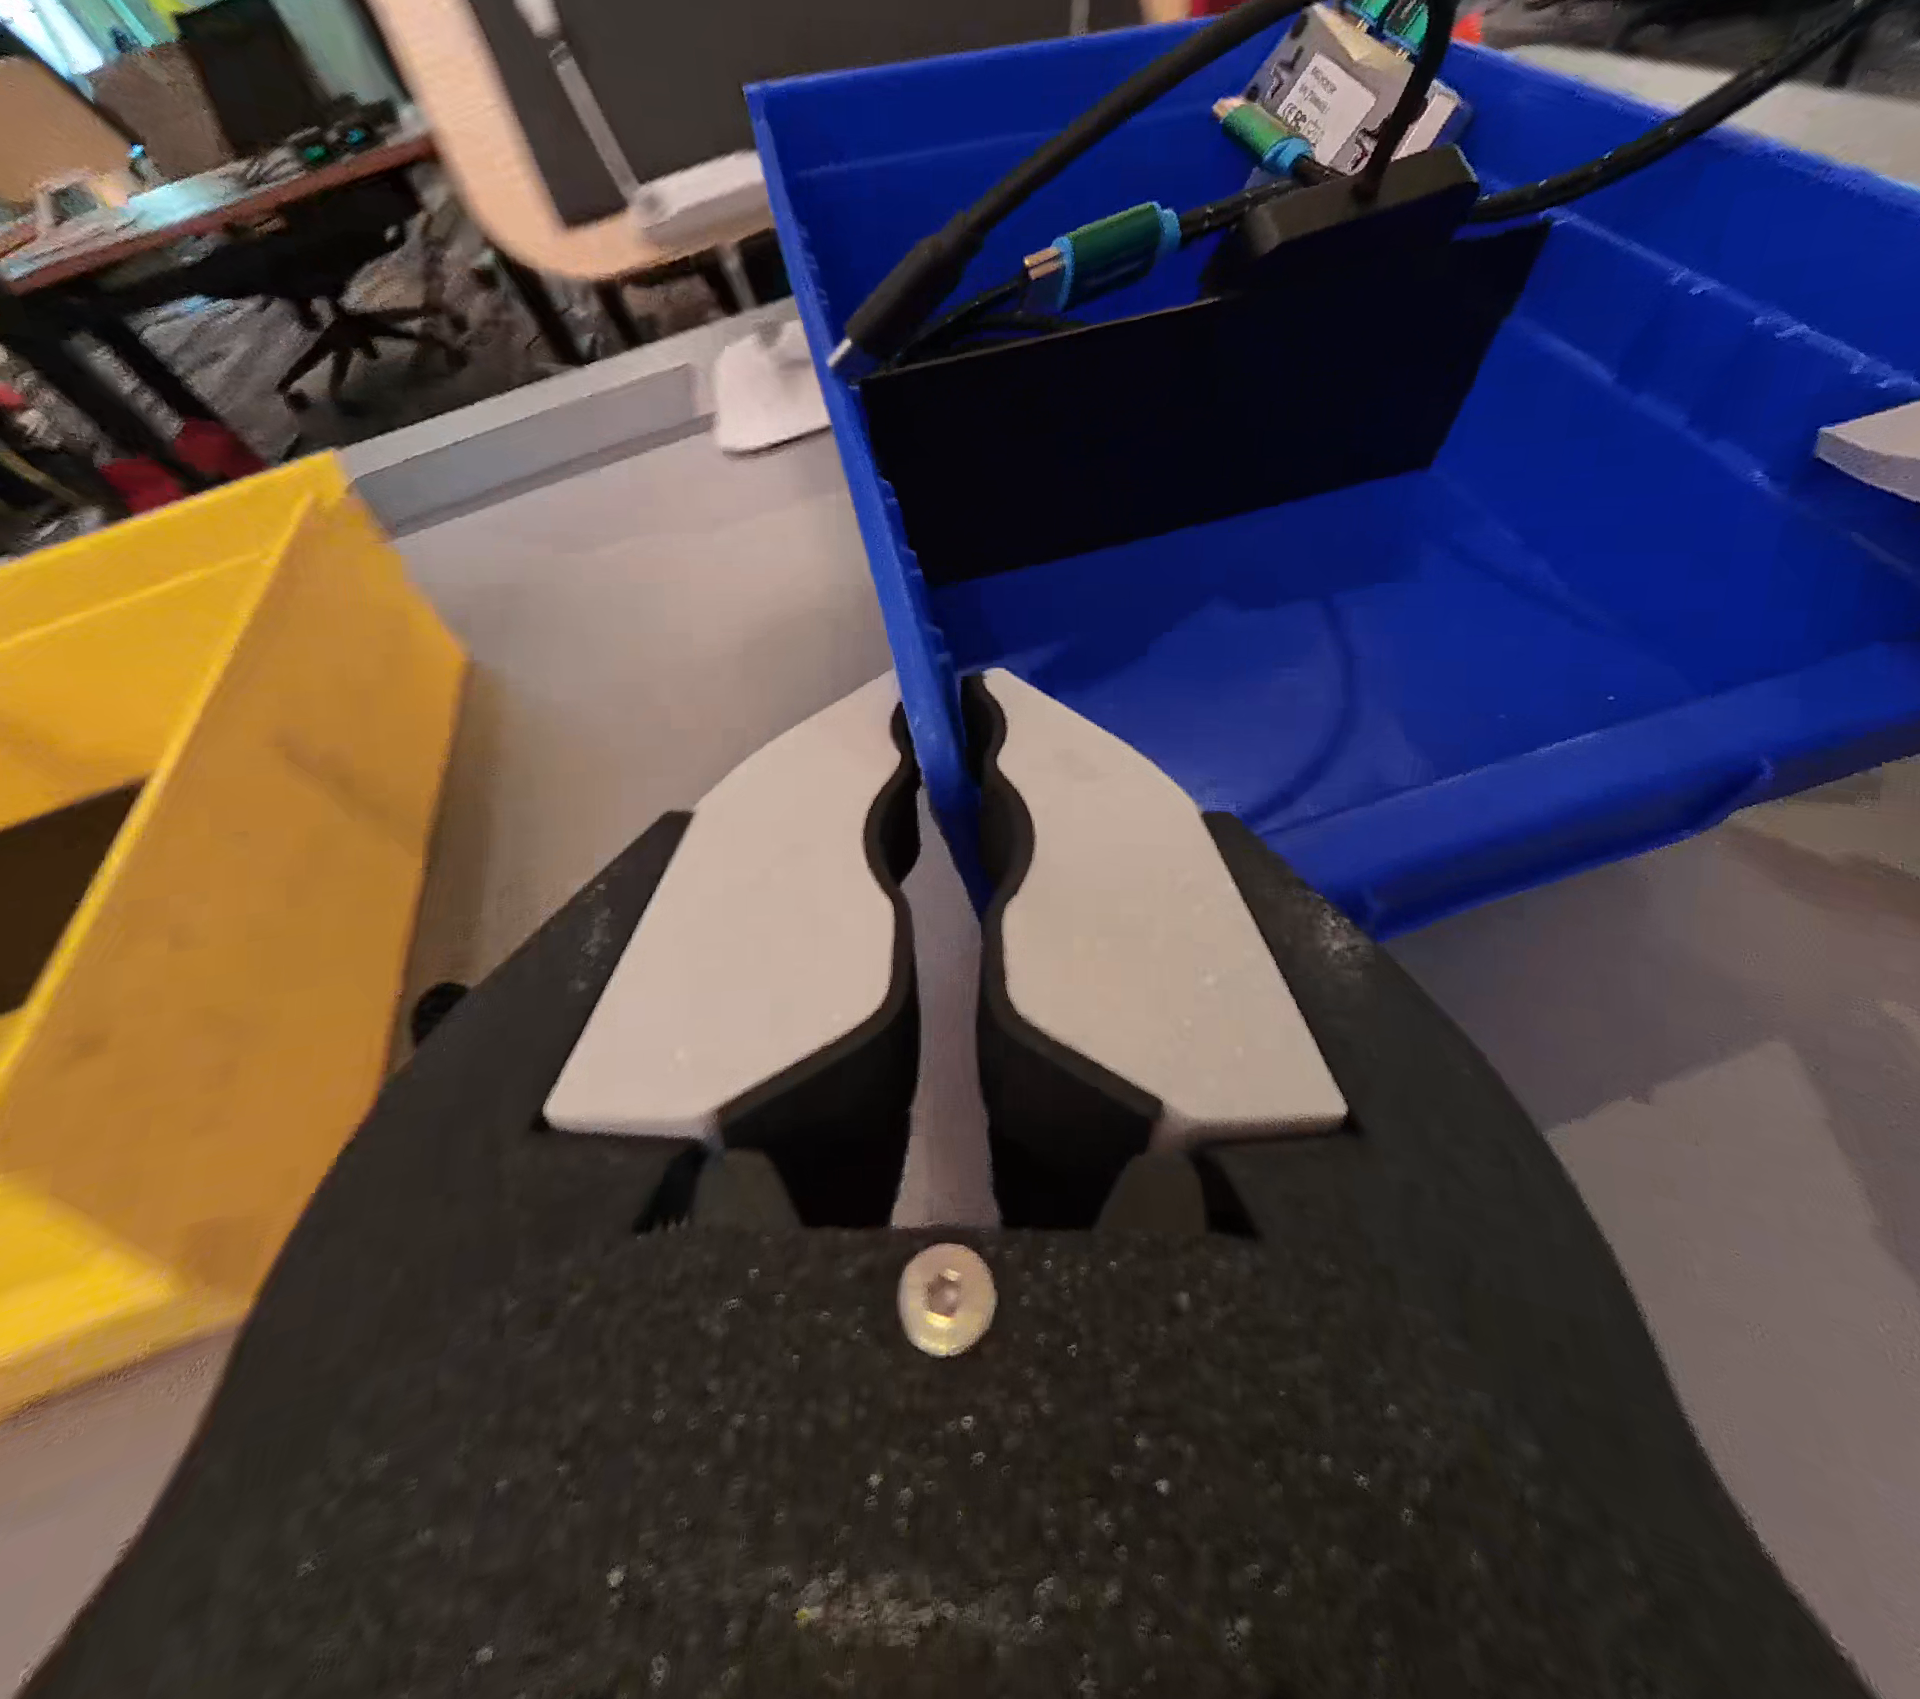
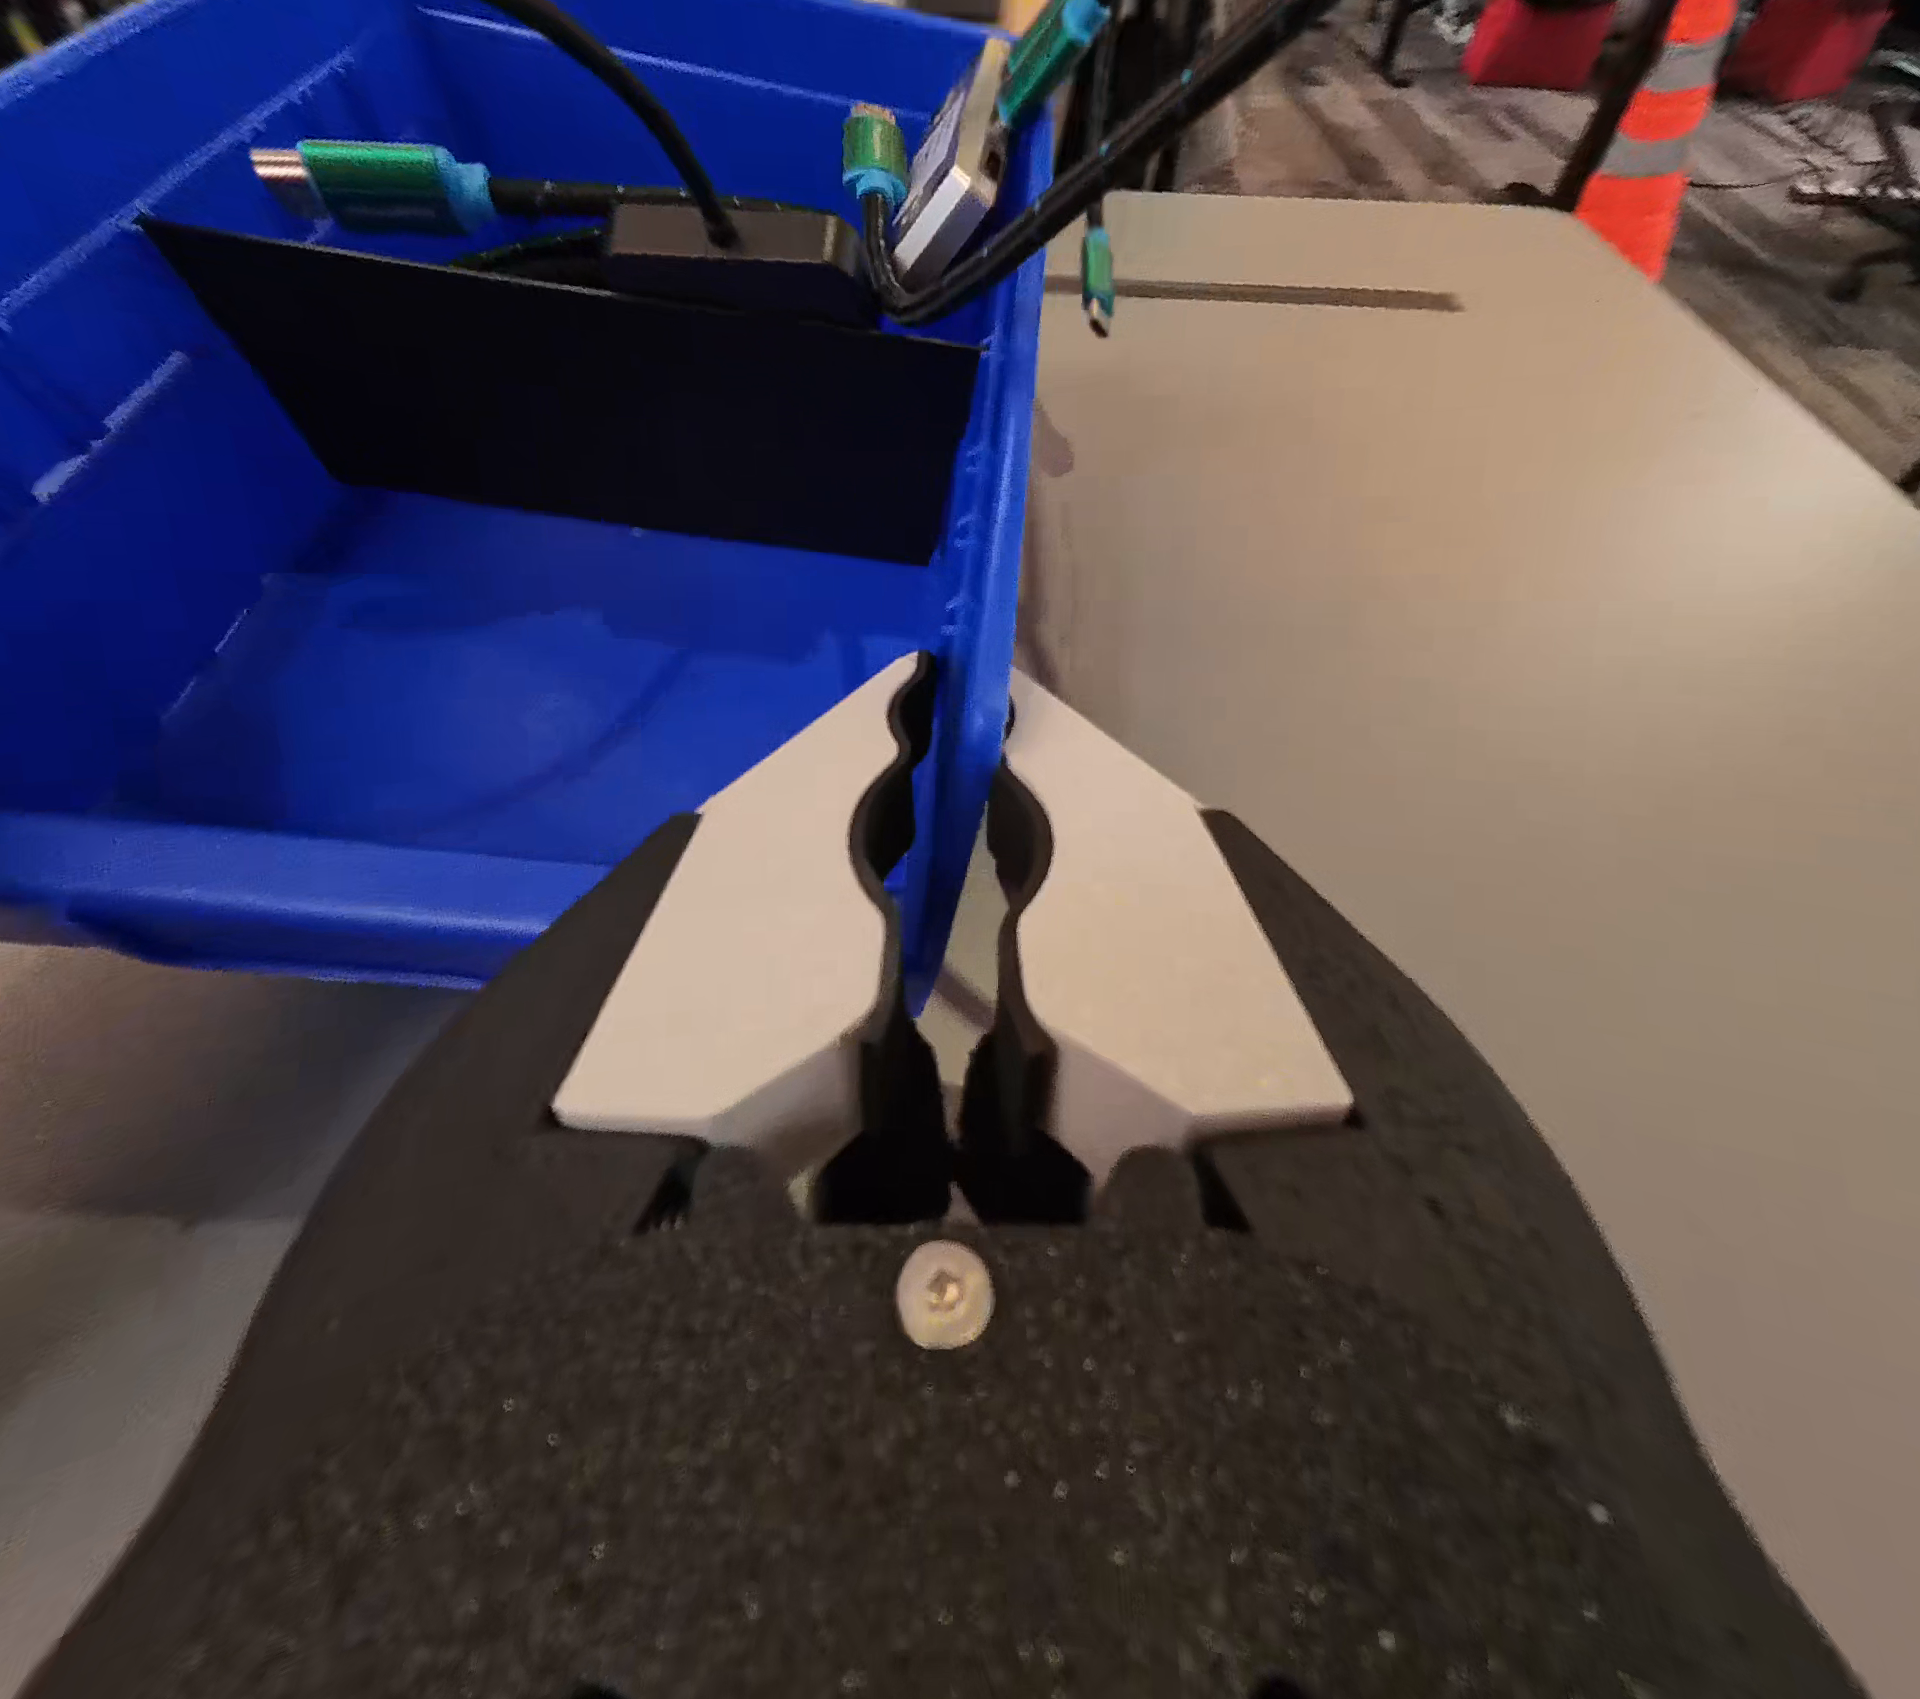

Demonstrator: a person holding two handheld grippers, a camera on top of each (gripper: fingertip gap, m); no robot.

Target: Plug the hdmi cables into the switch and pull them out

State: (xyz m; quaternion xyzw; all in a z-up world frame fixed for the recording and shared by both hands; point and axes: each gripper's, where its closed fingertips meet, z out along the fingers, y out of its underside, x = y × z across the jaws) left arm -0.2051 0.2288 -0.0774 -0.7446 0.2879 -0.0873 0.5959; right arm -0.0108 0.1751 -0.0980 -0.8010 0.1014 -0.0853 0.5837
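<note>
Our left gripper (image 1: 943,719) has its jaws pinched on the near left corner wall of the blue bin (image 1: 1455,693), one finger outside it and one inside. Our right gripper (image 2: 966,693) clamps the opposite near corner of the same bin (image 2: 499,714) in the same way, the blue wall squeezed between its jaws.

Just ahead of both sets of jaws lies the bin's bare front compartment. Beyond it a black divider (image 2: 582,392) stands across the bin. Behind the divider, well ahead of the jaws, sit a black box (image 2: 727,236) with a black cable (image 2: 582,39) arching out of it, a loose green and blue HDMI plug (image 2: 384,184), and a silvery switch (image 2: 956,184) tilted against the far right corner with green plugs seated in it.

Left of our left jaws a yellow bin (image 1: 208,818) stands on the grey table (image 1: 644,610). Far off to the right of our right jaws stands an orange cone (image 2: 1673,122).
</note>
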